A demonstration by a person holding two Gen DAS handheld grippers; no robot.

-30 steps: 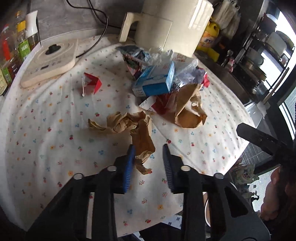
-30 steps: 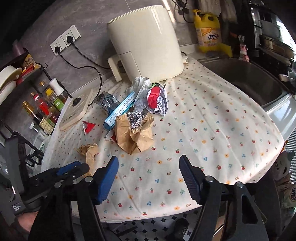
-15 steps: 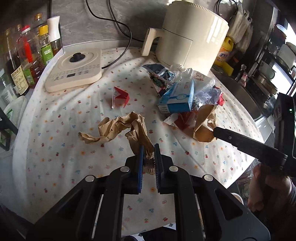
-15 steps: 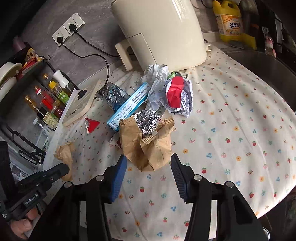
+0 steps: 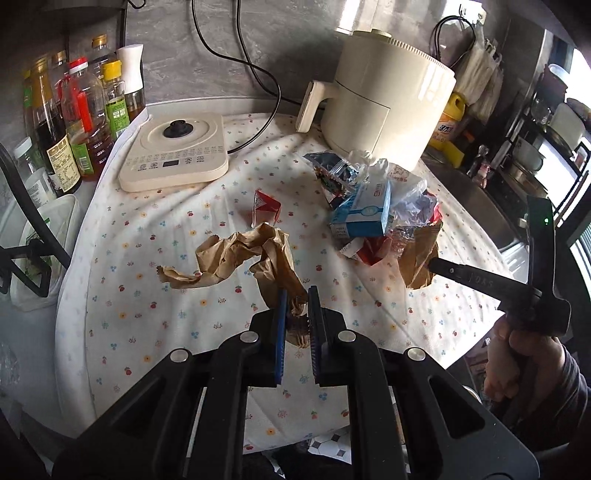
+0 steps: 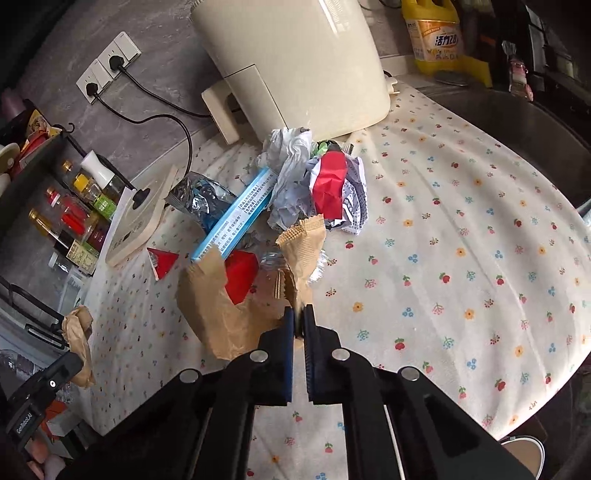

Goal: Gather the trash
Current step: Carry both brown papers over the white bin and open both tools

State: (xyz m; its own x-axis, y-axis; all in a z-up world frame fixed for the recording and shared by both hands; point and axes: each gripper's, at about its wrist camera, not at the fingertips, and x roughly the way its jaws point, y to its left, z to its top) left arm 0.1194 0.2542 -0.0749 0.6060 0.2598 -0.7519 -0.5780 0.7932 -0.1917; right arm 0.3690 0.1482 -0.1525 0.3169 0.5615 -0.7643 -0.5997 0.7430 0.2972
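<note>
My left gripper (image 5: 296, 306) is shut on one end of a crumpled brown paper (image 5: 236, 258), which hangs lifted over the flowered tablecloth (image 5: 147, 314). In the right wrist view the same paper (image 6: 79, 332) dangles at the far left. My right gripper (image 6: 298, 317) is shut on the near rim of an open brown paper bag (image 6: 221, 321), whose torn flap (image 6: 303, 243) stands up. Behind the bag lie a blue box (image 6: 236, 218), a red carton (image 6: 162, 260), a foil packet (image 6: 199, 199) and a red-and-white wrapper (image 6: 332, 188).
A cream air fryer (image 5: 384, 107) stands at the back of the table, with a flat cooktop (image 5: 177, 147) and its cord to the left. Several sauce bottles (image 5: 74, 122) crowd the left edge. A yellow jug (image 6: 436, 33) and a sink (image 6: 517, 122) lie to the right.
The left gripper shut on the crumpled paper's end and raised it. The right gripper moved in toward the brown bag and shut on its rim.
</note>
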